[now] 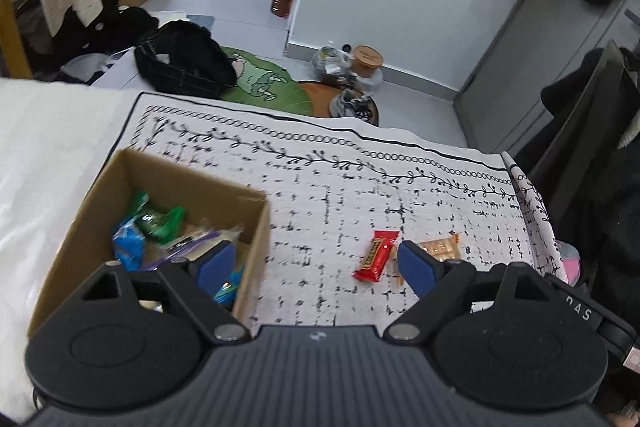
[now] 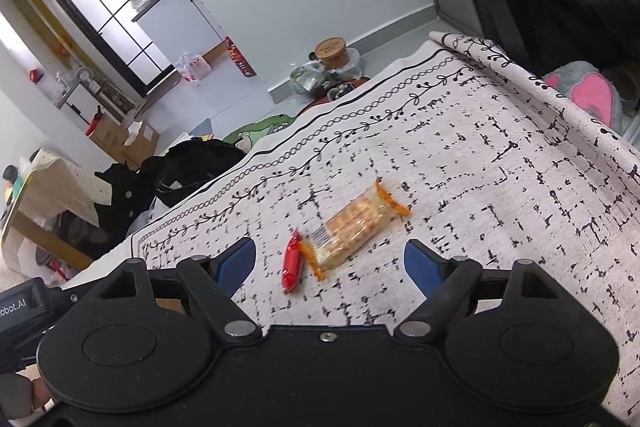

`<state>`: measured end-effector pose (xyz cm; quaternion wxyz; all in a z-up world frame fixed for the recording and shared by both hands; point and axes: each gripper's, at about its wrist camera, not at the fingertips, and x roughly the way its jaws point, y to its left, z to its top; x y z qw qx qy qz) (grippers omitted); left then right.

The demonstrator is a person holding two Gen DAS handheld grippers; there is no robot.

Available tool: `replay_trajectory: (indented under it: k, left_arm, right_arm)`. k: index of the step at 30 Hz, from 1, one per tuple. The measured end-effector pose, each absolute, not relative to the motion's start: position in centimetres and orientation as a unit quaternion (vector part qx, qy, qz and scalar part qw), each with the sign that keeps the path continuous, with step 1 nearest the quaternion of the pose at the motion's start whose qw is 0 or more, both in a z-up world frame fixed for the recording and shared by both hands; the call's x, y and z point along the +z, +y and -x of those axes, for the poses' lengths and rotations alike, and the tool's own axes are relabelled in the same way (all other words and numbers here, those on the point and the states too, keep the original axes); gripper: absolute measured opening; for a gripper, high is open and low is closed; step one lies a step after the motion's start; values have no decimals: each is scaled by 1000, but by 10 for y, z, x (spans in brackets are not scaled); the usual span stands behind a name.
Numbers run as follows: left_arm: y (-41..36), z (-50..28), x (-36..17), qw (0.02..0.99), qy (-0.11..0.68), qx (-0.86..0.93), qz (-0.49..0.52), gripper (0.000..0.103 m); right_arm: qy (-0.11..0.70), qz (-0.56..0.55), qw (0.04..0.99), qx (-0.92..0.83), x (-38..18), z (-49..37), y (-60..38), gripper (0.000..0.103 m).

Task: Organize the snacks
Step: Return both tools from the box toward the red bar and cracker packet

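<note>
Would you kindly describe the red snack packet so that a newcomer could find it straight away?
Start from the white cloth with black markings and the cardboard box standing on it. Outside the box, two packets lie side by side on the cloth. The red snack packet is the opaque, smaller one, nearer the box; its neighbour is a clear biscuit pack with orange ends.

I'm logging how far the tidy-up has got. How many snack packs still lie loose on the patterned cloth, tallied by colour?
Red snack pack: 1
Orange-edged cracker pack: 1
Total loose on the cloth: 2
Packs already in the cardboard box overlap too much to count.
</note>
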<state>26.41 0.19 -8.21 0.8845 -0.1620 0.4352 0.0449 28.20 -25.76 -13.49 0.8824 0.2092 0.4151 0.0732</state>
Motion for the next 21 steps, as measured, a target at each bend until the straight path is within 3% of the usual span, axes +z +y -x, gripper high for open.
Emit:
replay_trajectory:
  k: [10,17,21]
  left_arm:
    - [-30,-305,-103,879,456,14,139,82]
    - [-41,-329,-140,863,482,2,151,59]
    - [-44,-342,-161,858,489,-6,159,54]
  right_arm:
    - [448,-257,853,73,-165,-313,-265,66]
    - [457,-279,841,75,-189,-335,-269,64]
    - [463,-284,836,82,-205,-343,-266,61]
